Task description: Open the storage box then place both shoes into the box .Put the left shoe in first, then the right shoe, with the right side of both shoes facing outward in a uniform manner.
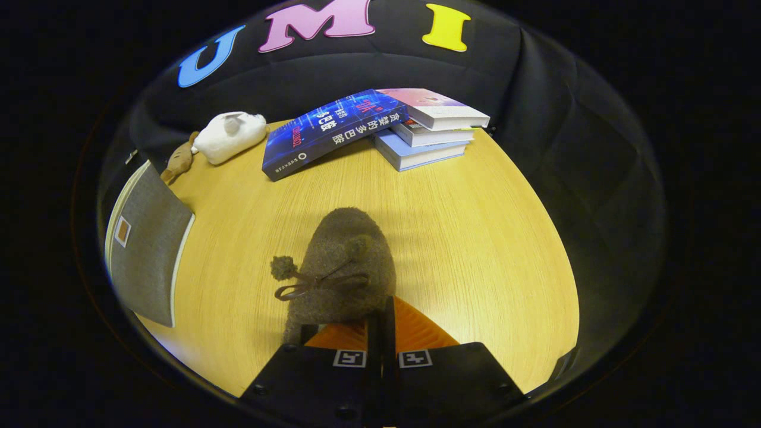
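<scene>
1. The gripper has its two fingers pressed close together, with only a thin dark slit between them; they appear to pinch the rear edge of a fuzzy grey-brown shoe, though the exact contact is hidden behind the fingers.
2. The shoe lies directly ahead of the fingertips, its long axis running straight away from the gripper, rounded toe at the far end. A thin bow with two pompoms sits on its top, nearer the left finger's side.
3. The gripper looks down steeply at the wooden table and lines up with the shoe's length.
4. Left of the shoe, at the table's edge, stands a grey fabric storage box, well apart from the fingers.
5. Beyond the shoe, near the far edge, a stack of books has a blue book leaning on it.
6. Left of the books lie a white plush toy and a small brown toy.
</scene>
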### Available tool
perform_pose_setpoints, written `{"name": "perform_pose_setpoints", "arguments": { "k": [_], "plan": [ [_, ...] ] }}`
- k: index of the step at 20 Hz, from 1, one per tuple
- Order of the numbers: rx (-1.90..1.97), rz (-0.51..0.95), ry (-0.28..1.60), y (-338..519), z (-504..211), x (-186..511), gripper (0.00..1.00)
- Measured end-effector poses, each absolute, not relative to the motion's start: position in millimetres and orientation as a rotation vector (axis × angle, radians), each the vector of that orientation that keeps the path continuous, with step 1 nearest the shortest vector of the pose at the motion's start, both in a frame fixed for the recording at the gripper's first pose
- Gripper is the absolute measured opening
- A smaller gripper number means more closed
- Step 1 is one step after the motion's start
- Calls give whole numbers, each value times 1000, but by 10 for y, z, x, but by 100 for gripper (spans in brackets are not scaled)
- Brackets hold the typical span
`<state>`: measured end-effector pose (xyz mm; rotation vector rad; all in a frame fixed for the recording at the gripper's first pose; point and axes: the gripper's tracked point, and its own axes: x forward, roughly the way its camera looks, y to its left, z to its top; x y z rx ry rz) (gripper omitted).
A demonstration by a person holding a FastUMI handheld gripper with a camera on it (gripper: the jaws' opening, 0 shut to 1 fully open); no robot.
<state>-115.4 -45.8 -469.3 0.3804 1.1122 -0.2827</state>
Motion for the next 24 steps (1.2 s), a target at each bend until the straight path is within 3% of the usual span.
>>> {"name": "perform_pose_setpoints", "arguments": {
  "k": [11, 24],
  "plan": [
    [500, -264, 969, -214, -3651, -785, 5],
    [616, -115, 843, 1382, -2489, 296, 5]
  ]
}}
